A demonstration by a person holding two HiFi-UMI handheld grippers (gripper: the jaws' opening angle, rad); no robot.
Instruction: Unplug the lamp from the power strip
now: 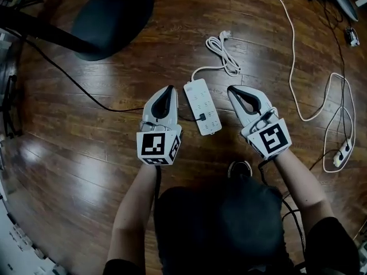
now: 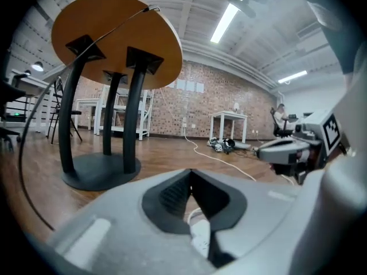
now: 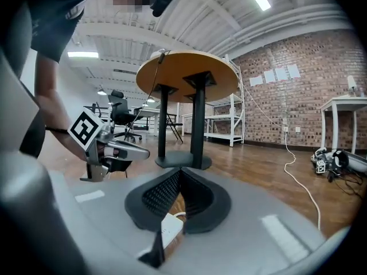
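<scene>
Fingers of both grippers closed together, empty: left gripper (image 1: 169, 89) just left of power strip (image 1: 198, 90), right gripper (image 1: 231, 89) just right; black plug (image 1: 201, 117), presumably lamp's, still seated at strip's near end, unplugging not begun

Wood floor (image 1: 69, 171) w/ dark round table base (image 1: 114, 16) top-left. Long white cable (image 1: 293, 56) at right, near small white socket block (image 1: 342, 149). Bkgd: brick wall (image 3: 298, 102), white shelving (image 3: 222, 122).
</scene>
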